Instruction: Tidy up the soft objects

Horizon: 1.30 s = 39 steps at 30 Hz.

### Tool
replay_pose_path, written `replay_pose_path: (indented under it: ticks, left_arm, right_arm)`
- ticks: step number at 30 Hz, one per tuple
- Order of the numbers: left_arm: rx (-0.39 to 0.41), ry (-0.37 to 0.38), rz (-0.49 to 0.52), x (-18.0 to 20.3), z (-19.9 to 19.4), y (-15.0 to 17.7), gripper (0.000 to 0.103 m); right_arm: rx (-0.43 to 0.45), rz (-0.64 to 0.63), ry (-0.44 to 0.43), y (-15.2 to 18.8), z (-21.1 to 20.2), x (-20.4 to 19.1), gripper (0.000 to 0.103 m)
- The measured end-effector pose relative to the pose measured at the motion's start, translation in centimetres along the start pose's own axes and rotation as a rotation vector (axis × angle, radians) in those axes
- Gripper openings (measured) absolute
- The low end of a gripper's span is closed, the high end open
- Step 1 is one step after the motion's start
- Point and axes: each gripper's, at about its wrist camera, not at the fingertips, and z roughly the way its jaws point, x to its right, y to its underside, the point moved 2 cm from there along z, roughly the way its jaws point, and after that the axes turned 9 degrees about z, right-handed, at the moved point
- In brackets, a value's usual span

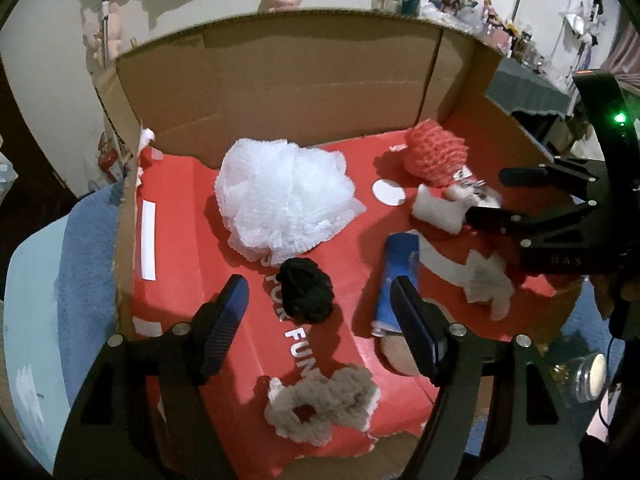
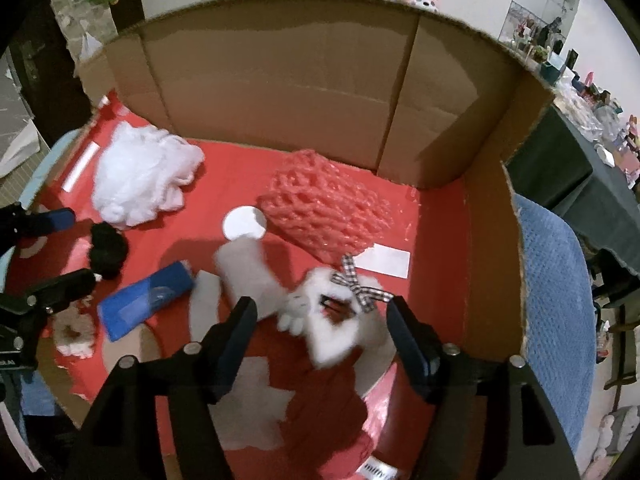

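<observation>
Both jaws are spread; nothing is gripped. The black scrunchie [image 1: 307, 290] lies free ahead of the left gripper [image 1: 320, 320]. The white plush clip [image 2: 336, 316], between the right gripper [image 2: 320, 332] fingers, could be snagged by its ribbon if lifted carelessly.

You have a white mesh puff [image 1: 280, 200] lying at the back left of the red floor, a black scrunchie [image 1: 308, 292] just in front of it, a beige scrunchie [image 1: 320, 408] at the near edge, a red net sleeve [image 2: 328, 208] at the back right and a white plush with a checked bow [image 2: 336, 320] in front of that
</observation>
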Motion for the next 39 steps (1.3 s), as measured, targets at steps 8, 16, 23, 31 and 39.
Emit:
replay_pose_path:
  ticks: [8,16,23,31,39]
  left_arm:
    - [0.119,-0.009,-0.019,1.8,-3.6,1.0,0.078]
    - [0.245,-0.017,-0.044,3.3,-6.5,2.3,0.088]
    - [0.340,-0.075,-0.055,4.3,-7.7,3.8,0.094]
    - [0.421,-0.211,-0.069,4.5,-7.4,4.1,0.095]
    - [0.465,-0.260,-0.085,4.2,-6.2,4.5,0.095]
  right_arm:
    - [0.084,0.009,-0.035,1.4,-4.6,-1.0,0.086]
    - [0.173,0.034,-0.067,3.6,-8.4,-1.0,0.099]
    - [0.262,0.044,-0.043,6.4,-9.9,-1.6,0.103]
    - [0.364,0.097,-0.028,7.5,-9.8,-0.7,0.103]
    - [0.427,0.097,0.018,8.1,-8.2,-0.3,0.103]
